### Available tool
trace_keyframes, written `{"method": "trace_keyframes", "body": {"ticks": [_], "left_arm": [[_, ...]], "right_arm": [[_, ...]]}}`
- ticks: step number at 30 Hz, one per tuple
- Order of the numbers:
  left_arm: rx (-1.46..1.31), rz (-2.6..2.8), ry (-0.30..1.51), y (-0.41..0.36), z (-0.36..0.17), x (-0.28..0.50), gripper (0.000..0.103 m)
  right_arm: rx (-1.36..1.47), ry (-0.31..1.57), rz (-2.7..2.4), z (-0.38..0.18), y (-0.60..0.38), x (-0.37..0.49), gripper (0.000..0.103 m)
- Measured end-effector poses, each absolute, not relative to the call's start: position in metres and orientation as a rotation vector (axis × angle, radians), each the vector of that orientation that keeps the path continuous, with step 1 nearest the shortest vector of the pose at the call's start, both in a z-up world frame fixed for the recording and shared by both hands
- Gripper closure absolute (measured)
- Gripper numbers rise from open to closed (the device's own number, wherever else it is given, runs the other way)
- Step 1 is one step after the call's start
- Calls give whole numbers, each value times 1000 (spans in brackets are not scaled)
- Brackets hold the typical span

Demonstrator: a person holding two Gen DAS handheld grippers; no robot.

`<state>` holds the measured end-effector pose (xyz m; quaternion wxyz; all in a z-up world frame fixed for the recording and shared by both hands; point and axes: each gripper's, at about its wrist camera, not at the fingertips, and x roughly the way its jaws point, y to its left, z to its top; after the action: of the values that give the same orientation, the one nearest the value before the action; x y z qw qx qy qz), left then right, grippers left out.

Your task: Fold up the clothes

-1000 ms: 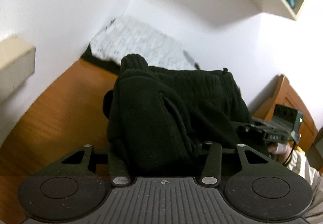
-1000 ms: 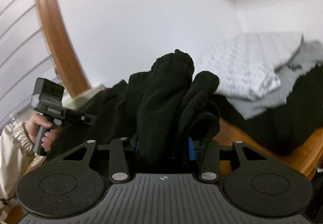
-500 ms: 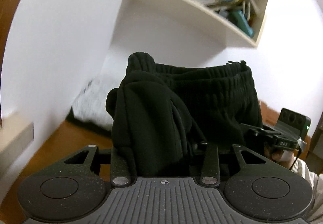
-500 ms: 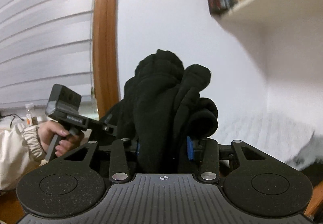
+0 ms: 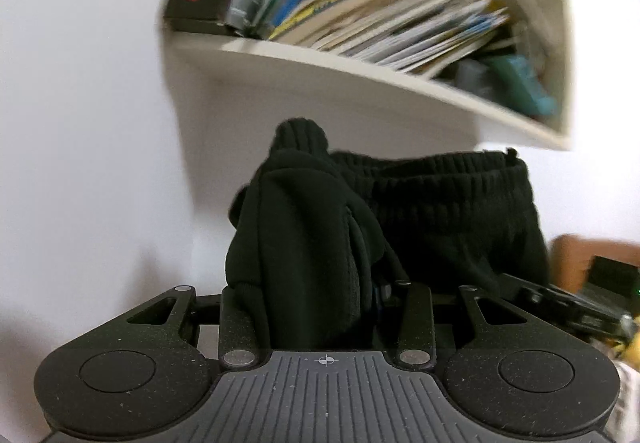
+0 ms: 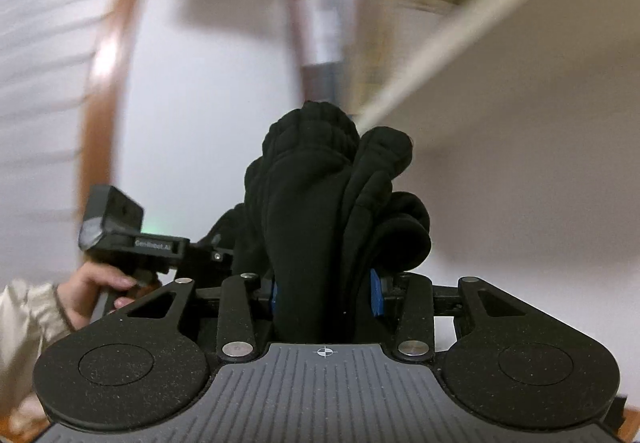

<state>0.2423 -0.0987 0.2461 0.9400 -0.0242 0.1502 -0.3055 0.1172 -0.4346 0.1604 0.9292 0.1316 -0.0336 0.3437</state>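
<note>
While both tools, left tool (image 5: 320, 307) and right tool (image 6: 326, 295), are clamping the black pants (image 5: 440, 211), I am holding the waistband taut and level below the shelf (image 5: 360, 83) at 12 o'clock.

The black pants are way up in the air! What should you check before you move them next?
1. Left hand-held gripper holding the black pants: ok, fabric is bunched between its fingers.
2. Right hand-held gripper holding them too: ok, cloth fills the gap between the blue pads.
3. Waistband stretched flat between both grips: ok in the left wrist view, its ribbed edge runs across.
4. Clear of the bookshelf: cannot tell, it looms close above.
5. Legs hanging straight: cannot tell, the lower part is hidden.
6. Landing spot ready: cannot tell, no surface shows.
</note>
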Motion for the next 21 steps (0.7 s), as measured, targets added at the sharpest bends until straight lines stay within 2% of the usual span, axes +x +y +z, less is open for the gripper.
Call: {"method": "trace_keyframes", "body": {"ticks": [1, 2, 3, 4, 7, 10, 12, 15, 16, 17, 19, 21], "left_arm": [[-13, -576, 336, -114, 250, 269, 55], [46, -496, 376, -130, 246, 292, 39], [112, -406, 417, -147, 238, 314, 31], [177, -315, 458, -164, 231, 336, 31], [266, -230, 507, -195, 206, 369, 31], [257, -249, 479, -204, 187, 373, 29], [231, -259, 462, -204, 182, 371, 21], [216, -284, 473, -207, 173, 366, 20], [219, -285, 474, -209, 170, 364, 20], [221, -287, 476, -210, 167, 361, 17], [212, -284, 480, -209, 161, 357, 13], [201, -281, 484, -207, 156, 353, 4]], "right_arm": [[321, -52, 675, 157, -443, 139, 62], [375, -21, 635, 151, -449, 167, 61], [407, 35, 581, 144, -452, 196, 55], [425, 141, 510, 133, -454, 234, 48], [430, 318, 370, 95, -464, 293, 47], [400, 294, 400, 79, -471, 301, 47], [380, 279, 440, 72, -472, 307, 47], [312, 268, 489, 68, -464, 310, 47], [286, 257, 505, 67, -459, 310, 50], [262, 249, 521, 66, -455, 310, 56], [230, 258, 554, 67, -447, 310, 57], [195, 265, 559, 65, -438, 310, 57]]}}
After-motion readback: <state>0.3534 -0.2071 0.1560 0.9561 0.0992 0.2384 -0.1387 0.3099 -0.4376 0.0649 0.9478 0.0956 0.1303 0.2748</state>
